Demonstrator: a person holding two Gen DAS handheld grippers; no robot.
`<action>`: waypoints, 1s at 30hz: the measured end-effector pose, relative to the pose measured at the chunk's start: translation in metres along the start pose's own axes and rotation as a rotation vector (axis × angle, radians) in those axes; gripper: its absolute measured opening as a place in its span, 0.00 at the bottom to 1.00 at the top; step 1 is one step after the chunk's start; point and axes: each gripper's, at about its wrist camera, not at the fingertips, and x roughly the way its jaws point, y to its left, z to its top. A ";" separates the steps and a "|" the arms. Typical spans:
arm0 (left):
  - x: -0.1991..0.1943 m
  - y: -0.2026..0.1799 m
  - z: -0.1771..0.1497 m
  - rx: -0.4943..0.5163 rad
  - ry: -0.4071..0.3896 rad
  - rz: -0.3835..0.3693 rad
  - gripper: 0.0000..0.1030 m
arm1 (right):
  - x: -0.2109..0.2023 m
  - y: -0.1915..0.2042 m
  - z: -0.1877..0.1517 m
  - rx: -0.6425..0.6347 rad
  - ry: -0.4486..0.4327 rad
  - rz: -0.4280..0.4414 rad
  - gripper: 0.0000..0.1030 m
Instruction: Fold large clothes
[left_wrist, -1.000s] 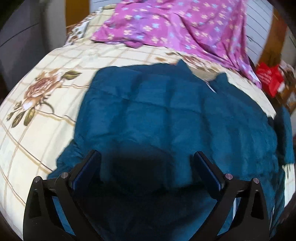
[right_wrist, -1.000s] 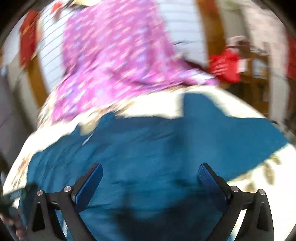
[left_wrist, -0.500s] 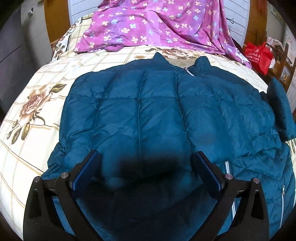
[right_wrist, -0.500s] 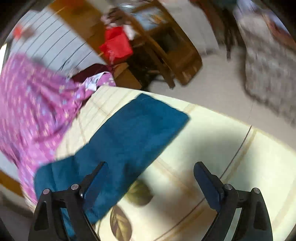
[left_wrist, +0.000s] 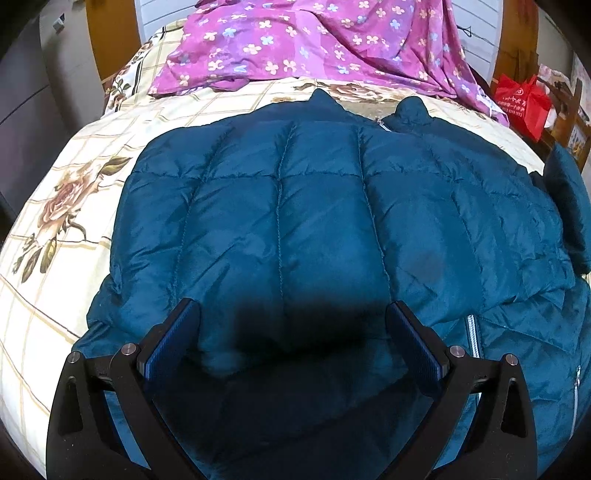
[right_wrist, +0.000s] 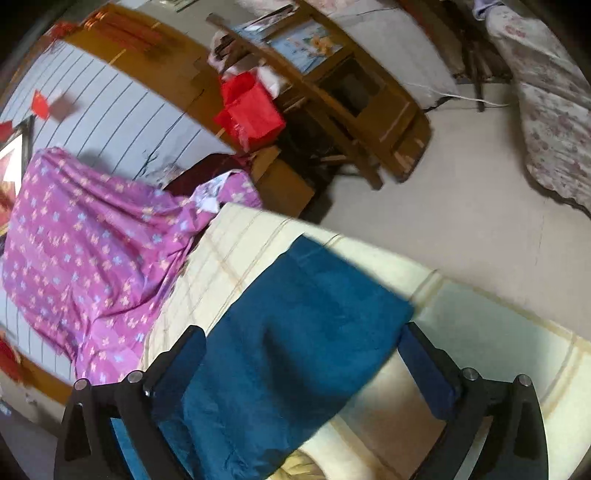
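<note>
The teal quilted jacket (left_wrist: 280, 229) lies spread flat on the bed (left_wrist: 55, 229), sleeve (right_wrist: 295, 332) outstretched, both left gripper (left_wrist: 291, 332) and right gripper (right_wrist: 303, 354) jaws wide apart, the right's just reopened, gripping nothing.

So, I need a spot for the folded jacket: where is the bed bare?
Bare bedsheet lies left of the blue jacket, and beyond the sleeve at the bed's edge. The purple floral cloth crowds the head end.
</note>
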 end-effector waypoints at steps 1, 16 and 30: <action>0.000 0.000 0.000 -0.002 0.002 -0.001 0.99 | 0.004 0.005 -0.003 -0.021 0.034 0.035 1.00; 0.001 0.001 0.000 -0.009 0.009 -0.005 0.99 | 0.030 0.047 -0.028 -0.246 0.037 -0.137 0.21; -0.010 0.032 0.016 -0.116 -0.022 0.023 0.98 | -0.118 0.207 -0.126 -0.555 -0.155 0.130 0.14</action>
